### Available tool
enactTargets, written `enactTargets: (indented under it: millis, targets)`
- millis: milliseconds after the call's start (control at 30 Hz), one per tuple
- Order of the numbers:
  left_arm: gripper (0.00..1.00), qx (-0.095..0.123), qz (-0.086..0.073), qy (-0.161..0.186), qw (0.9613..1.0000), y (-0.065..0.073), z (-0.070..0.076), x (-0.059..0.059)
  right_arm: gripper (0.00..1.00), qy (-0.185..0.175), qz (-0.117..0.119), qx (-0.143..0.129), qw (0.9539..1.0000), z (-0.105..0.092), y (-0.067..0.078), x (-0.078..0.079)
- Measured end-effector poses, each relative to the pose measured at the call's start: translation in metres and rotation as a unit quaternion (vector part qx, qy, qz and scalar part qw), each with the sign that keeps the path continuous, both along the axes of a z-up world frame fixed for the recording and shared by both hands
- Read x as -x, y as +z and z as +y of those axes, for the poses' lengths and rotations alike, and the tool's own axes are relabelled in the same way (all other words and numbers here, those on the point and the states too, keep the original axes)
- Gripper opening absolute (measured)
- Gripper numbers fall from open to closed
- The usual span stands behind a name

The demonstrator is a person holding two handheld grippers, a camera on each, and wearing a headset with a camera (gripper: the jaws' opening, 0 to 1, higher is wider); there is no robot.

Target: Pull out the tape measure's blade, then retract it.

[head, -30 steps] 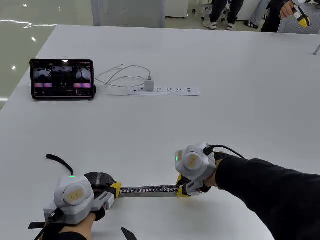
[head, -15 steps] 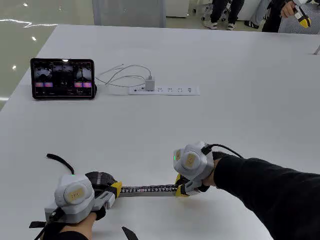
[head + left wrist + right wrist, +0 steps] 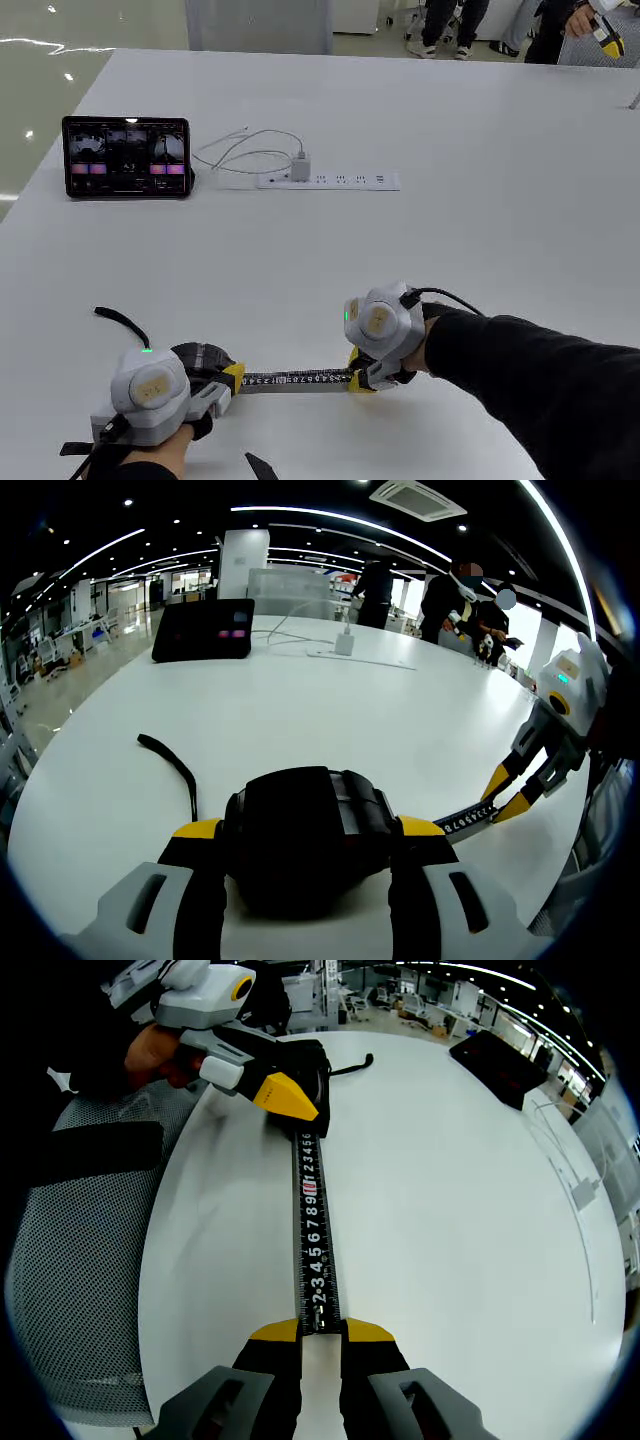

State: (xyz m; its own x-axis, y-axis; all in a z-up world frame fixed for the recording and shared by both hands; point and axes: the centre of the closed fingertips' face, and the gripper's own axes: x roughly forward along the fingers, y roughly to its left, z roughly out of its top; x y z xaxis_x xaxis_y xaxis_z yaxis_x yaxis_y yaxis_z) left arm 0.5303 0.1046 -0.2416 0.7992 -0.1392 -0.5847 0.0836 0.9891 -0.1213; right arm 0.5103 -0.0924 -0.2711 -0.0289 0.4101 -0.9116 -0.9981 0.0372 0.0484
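1. The right gripper (image 3: 320, 1330) has its jaws pinched narrow on the free end of the blade (image 3: 312, 1230), which lies with its printed numbers facing up.
2. The left gripper (image 3: 308, 830) is clamped around the black body of the tape measure (image 3: 200, 358), which sits on the table near the person's edge (its wrist strap (image 3: 120, 322) curls off behind it).
3. A short run of blade lies flat between the two grippers. I judge the pull-out at least begun and the retraction not yet done, since the blade is not back in the case.
4. The table (image 3: 450, 180) is white and smooth. Well away from the work stand a tablet (image 3: 126, 157) and a power strip (image 3: 330, 181) with a white cable.
5. Around it is an open office with ceiling light strips. People (image 3: 450, 20) stand beyond the far edge, and a mesh chair (image 3: 60, 1260) is beside the table.
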Motion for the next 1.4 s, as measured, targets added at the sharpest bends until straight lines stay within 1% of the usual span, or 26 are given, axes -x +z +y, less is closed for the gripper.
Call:
enactTargets:
  millis: [100, 167, 300, 367, 567, 633, 667, 700, 733, 767, 833, 933, 1133, 1267, 1400]
  targets:
    - [0.61, 0.0, 0.0, 0.0, 1.0, 0.0, 0.0, 0.0, 0.09, 0.002, -0.001, -0.001, 1.0, 0.001, 0.0, 0.0]
    - [0.61, 0.0, 0.0, -0.001, 1.0, 0.0, 0.0, 0.0, 0.09, 0.013, -0.004, -0.003, 0.9999, 0.002, 0.001, 0.001]
    - [0.61, 0.0, 0.0, -0.001, 1.0, 0.0, 0.0, 0.0, 0.09, 0.011, -0.003, -0.003, 0.9999, 0.004, 0.001, 0.0]
    - [0.61, 0.0, 0.0, -0.001, 1.0, 0.0, 0.0, 0.0, 0.09, 0.003, -0.001, -0.003, 1.0, 0.004, 0.001, 0.0]
    - [0.61, 0.0, 0.001, -0.001, 1.0, 0.001, 0.0, 0.0, 0.09, 0.005, -0.003, -0.004, 1.0, 0.006, 0.001, 0.001]
    - [0.61, 0.001, 0.001, -0.001, 1.0, 0.001, -0.001, 0.0, 0.09, -0.003, 0.003, -0.002, 1.0, 0.007, 0.001, 0.0]
    - [0.61, 0.001, 0.0, -0.001, 1.0, 0.001, 0.0, 0.0, 0.09, -0.002, 0.003, -0.003, 1.0, 0.007, 0.001, 0.0]
    - [0.61, 0.005, 0.001, 0.002, 1.0, 0.001, 0.0, 0.001, 0.09, 0.0, 0.003, -0.003, 1.0, 0.008, 0.0, 0.0]
    - [0.61, 0.016, 0.001, 0.01, 0.9998, 0.001, 0.001, 0.001, 0.09, -0.004, 0.005, -0.004, 1.0, 0.008, 0.0, -0.001]
    - [0.61, 0.019, 0.0, 0.011, 0.9997, 0.001, 0.002, 0.001, 0.09, -0.007, 0.006, -0.004, 1.0, 0.008, 0.0, 0.0]
    - [0.61, 0.014, -0.001, 0.007, 0.9999, 0.001, 0.001, 0.001, 0.09, -0.007, 0.005, -0.003, 1.0, 0.009, 0.0, 0.0]
    - [0.61, 0.018, 0.0, 0.005, 0.9998, 0.002, 0.001, 0.001, 0.09, -0.01, 0.007, -0.007, 0.9999, 0.01, 0.001, 0.0]
    - [0.6, 0.019, 0.005, -0.012, 0.9997, 0.002, 0.0, 0.003, 0.09, -0.019, 0.018, -0.021, 0.9994, 0.011, 0.001, 0.0]
    - [0.6, 0.021, 0.008, -0.012, 0.9997, 0.001, 0.0, 0.003, 0.09, -0.014, 0.017, -0.021, 0.9995, 0.012, 0.001, 0.0]
    - [0.6, 0.022, 0.01, -0.013, 0.9996, 0.0, 0.0, 0.002, 0.09, -0.017, 0.017, -0.022, 0.9995, 0.012, 0.001, 0.0]
